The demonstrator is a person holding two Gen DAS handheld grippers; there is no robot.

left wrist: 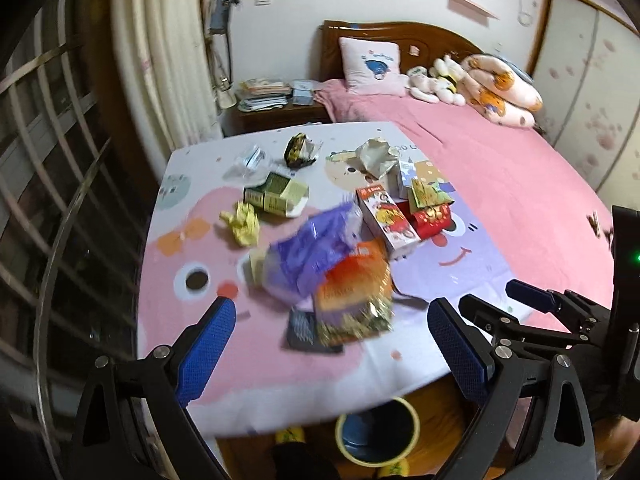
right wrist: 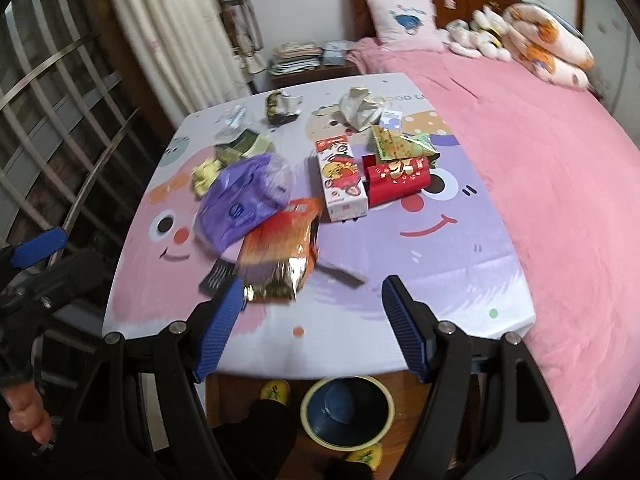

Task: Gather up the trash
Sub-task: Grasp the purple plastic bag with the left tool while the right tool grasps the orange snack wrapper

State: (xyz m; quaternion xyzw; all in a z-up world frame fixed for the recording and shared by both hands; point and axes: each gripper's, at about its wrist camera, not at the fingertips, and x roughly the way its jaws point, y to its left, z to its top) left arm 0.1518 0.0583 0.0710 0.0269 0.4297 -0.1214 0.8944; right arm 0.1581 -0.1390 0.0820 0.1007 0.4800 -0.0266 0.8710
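Observation:
Trash lies scattered on a cartoon-print table cover. An orange snack bag lies nearest me, partly under a purple plastic bag. Behind them are a white-and-red carton, a red packet, a green box, a yellow wrapper and crumpled paper. My left gripper is open above the orange bag. My right gripper is open over the table's near edge. A yellow-rimmed bin stands on the floor below.
A pink bed with pillows and plush toys runs along the table's right. A nightstand with stacked papers stands behind. Window bars and a curtain are on the left. Yellow slippers flank the bin.

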